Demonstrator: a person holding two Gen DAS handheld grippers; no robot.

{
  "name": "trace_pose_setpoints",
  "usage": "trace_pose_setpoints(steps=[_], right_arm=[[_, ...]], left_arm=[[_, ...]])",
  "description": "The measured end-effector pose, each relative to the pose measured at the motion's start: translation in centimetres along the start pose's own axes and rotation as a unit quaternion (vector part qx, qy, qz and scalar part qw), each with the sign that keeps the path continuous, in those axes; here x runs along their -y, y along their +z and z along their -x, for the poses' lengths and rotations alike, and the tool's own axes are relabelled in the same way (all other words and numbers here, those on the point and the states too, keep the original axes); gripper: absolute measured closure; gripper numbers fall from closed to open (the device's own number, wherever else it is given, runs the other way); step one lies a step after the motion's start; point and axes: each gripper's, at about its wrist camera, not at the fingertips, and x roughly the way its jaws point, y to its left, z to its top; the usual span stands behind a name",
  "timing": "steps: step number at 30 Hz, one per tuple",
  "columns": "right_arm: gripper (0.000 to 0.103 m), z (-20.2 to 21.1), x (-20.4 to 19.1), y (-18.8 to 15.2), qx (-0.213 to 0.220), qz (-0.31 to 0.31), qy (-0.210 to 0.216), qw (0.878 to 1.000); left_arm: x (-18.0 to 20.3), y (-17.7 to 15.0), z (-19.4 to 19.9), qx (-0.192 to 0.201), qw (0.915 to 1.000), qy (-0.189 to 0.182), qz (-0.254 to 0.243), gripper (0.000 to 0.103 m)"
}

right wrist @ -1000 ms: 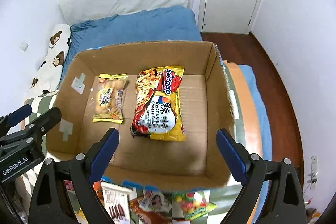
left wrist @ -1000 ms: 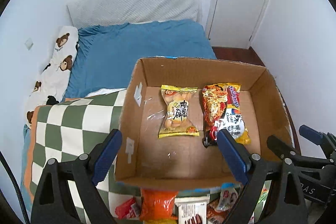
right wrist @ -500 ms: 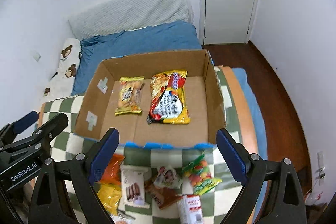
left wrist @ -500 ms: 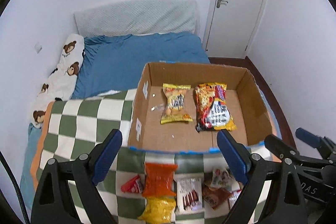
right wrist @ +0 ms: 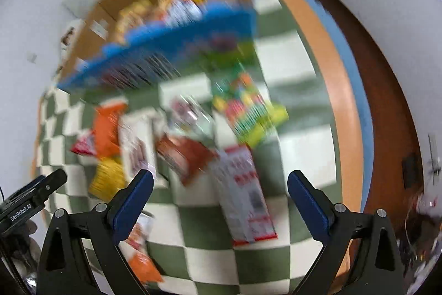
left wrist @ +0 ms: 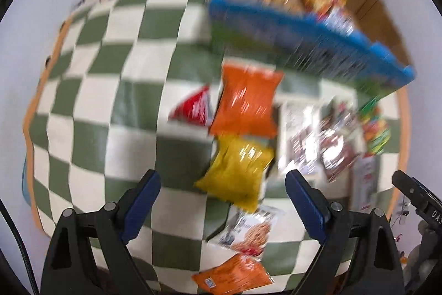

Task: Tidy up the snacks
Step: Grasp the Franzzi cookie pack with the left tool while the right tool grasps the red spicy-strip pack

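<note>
Checkered green-and-white blanket [left wrist: 91, 107] fills both views now, smeared by motion, where half a second ago you were looking down into the box [left wrist: 367, 18] from above. You have swung both grippers down and toward the loose snacks, so the box sits at the upper right of the left view and the upper left of the right view, 2 packets already inside it. That suggests a fresh pick is starting.

Left gripper [left wrist: 221, 191] hangs with its fingers wide apart and nothing between them; right gripper [right wrist: 220, 190] likewise, spread and empty.

Between your left fingers lies the yellow bag [left wrist: 237, 170], its long axis running from lower left to upper right of the frame, top edge tucked under the orange bag [left wrist: 246, 101], which lies along much the same line, pointing toward the box. In the right view the white-and-red pack [right wrist: 246, 192] lies between the fingers, long axis nearly up-and-down in the frame, leaning left at the top. Blur hides the finer print on every wrapper.
</note>
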Motion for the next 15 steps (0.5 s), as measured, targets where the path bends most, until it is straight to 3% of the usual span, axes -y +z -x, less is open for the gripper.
trace_pose_setpoints(steps=[7, 11, 14, 15], right_arm=[[0.004, -5.9, 1.8, -1.2, -0.048, -0.012, -0.01, 0.999], [0.008, -8.3, 1.6, -1.8, -0.066, -0.006, -0.026, 0.997], [0.021, -9.0, 1.5, -2.6, -0.063, 0.006, -0.049, 0.997], [0.032, -8.9, 1.6, -2.8, -0.061, 0.006, -0.051, 0.997]], left_arm=[[3.8, 1.5, -3.7, -0.04, 0.9981, -0.048, -0.002, 0.011], [7.5, 3.7, -6.0, -0.055, 0.9975, -0.041, -0.016, 0.011], [9.6, 4.8, -7.7, -0.062, 0.9969, -0.031, -0.039, 0.013], [10.0, 5.1, -8.2, -0.064, 0.9965, -0.028, -0.045, 0.022]])
